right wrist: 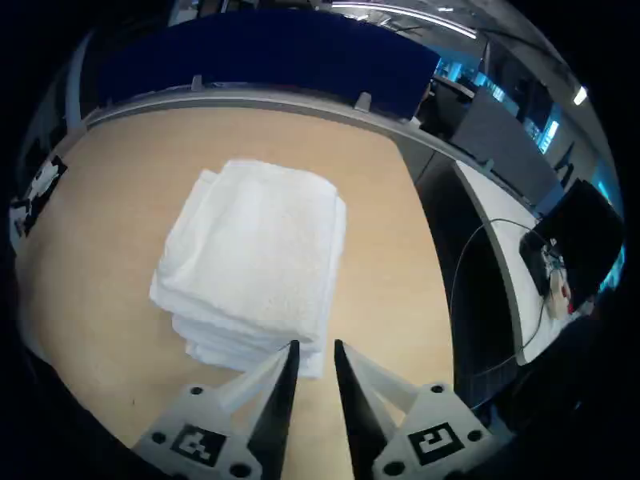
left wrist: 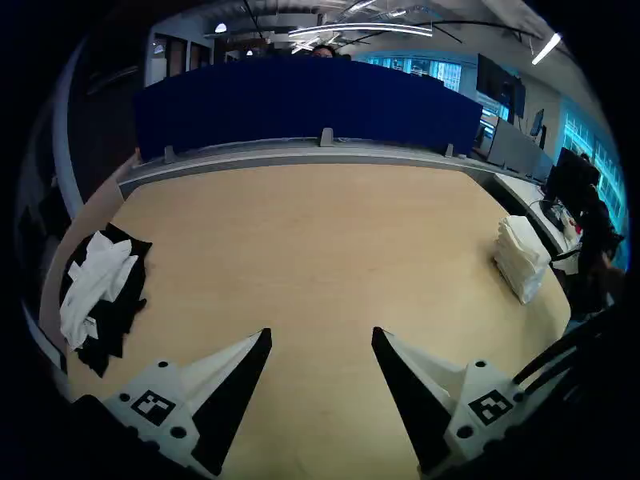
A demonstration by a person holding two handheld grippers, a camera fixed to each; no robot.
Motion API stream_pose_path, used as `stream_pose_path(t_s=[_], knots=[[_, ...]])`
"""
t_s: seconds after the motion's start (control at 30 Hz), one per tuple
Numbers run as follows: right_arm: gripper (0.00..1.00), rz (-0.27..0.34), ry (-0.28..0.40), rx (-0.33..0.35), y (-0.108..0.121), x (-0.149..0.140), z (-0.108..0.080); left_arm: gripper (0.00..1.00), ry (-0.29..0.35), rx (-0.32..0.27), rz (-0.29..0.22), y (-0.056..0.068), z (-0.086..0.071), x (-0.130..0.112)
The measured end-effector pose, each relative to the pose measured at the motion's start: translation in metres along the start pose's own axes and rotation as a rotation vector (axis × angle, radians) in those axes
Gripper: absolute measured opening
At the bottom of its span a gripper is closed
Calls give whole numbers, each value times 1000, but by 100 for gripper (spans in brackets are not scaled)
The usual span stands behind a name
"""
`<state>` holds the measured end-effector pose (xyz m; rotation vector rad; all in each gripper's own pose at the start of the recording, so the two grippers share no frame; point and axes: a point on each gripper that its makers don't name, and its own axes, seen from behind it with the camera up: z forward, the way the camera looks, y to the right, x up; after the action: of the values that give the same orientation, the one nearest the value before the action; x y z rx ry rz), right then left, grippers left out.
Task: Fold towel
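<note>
Right gripper point(right wrist: 314, 345) overlaps the towel stack point(right wrist: 256, 248) near its edge (grip unclear).

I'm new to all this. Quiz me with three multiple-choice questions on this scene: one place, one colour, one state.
1. In the left gripper view, the cloth pile lies at the table's: A left edge; B centre; C right edge.
2. The folded stack is: A blue; B white; C black.
3. The left claw is: A open, empty; B shut on cloth; C shut on a cable.
Answers: 1 A, it lies by the left rim. 2 B, every layer is white. 3 A, its fingers stand wide apart over bare table.
</note>
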<state>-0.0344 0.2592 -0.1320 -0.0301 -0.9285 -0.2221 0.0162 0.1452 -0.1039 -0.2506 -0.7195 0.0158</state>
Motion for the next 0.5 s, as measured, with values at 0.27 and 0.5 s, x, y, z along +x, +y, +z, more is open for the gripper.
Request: stream_pose_path(t_s=[0.27, 0.5], knots=[[85, 11, 58, 15, -10, 20, -8, 93, 3, -7, 2, 2, 0, 2], [91, 3, 99, 40, -27, 45, -7, 93, 7, -6, -4, 0, -2, 3]])
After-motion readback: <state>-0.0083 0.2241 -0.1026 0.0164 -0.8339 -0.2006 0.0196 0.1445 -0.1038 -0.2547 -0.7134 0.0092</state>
